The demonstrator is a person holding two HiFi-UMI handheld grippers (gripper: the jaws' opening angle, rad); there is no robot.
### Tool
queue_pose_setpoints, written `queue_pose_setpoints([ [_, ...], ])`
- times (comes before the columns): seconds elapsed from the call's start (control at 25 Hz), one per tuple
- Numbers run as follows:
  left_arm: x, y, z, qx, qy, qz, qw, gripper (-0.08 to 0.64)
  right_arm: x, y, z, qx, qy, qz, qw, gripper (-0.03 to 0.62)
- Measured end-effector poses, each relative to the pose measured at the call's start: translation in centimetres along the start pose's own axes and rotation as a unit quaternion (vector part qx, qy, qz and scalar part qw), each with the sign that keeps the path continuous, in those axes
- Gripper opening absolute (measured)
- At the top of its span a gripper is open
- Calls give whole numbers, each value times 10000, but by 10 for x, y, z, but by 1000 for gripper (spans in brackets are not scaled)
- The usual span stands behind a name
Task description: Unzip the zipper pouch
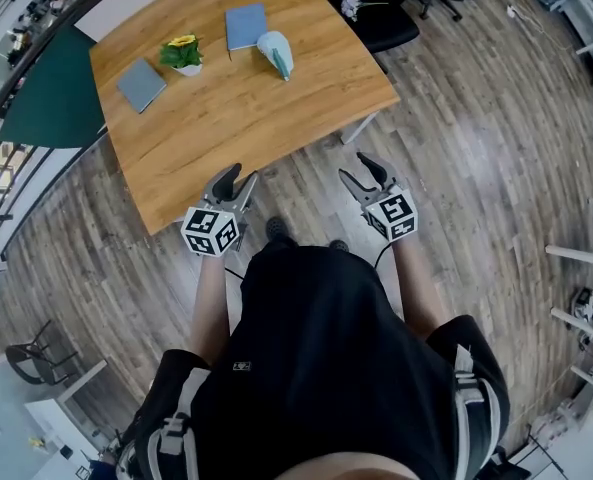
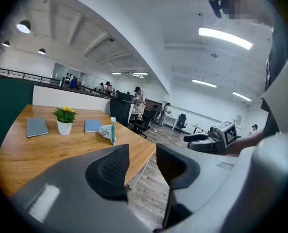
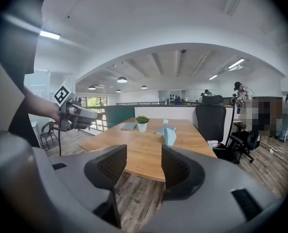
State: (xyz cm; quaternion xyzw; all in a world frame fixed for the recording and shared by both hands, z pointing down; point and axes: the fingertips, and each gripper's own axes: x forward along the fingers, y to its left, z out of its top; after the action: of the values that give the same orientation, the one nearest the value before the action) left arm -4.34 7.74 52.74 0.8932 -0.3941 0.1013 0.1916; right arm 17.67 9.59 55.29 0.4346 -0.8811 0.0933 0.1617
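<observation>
Near half of the desk open, far half occupied

The left tool (image 1: 242, 174) and right tool (image 1: 353, 165) hang by the near edge of the desk (image 1: 266, 133), jaws apart and empty, with bare wood ahead of them. Farther back stand the zipper pouch (image 1: 275, 53), just beside a blue notebook (image 1: 245, 26), then a potted plant (image 1: 182, 55) and a grey notebook (image 1: 141, 85) to the left. A black chair (image 1: 381, 18) crowds the far right corner.

Bright, even ceiling-strip lighting; strong fisheye bending at edges, near tongs slightly soft.
</observation>
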Motion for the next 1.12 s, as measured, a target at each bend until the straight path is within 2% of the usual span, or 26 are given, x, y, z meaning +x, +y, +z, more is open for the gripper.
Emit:
queue_pose_setpoints([
  [0.4, -11, 40, 2, -23, 42, -165, 9999, 173, 32, 23, 14, -121, 24, -111, 9999, 221],
  [0.6, -19, 54, 0, 61, 64, -266, 9996, 173, 45, 30, 11, 230, 62, -233, 9994, 218],
  [0.88, -37, 87, 0, 25, 46, -208, 9998, 172, 70, 40, 23, 82, -15, -329, 9994, 213],
  [1.0, -43, 96, -4, -4, 55, -240, 9997, 170, 80, 46, 26, 153, -29, -302, 9994, 213],
  [1.12, -47, 109, -8, -56, 62, -219, 9997, 170, 89, 53, 27, 152, 96, -268, 9995, 213],
])
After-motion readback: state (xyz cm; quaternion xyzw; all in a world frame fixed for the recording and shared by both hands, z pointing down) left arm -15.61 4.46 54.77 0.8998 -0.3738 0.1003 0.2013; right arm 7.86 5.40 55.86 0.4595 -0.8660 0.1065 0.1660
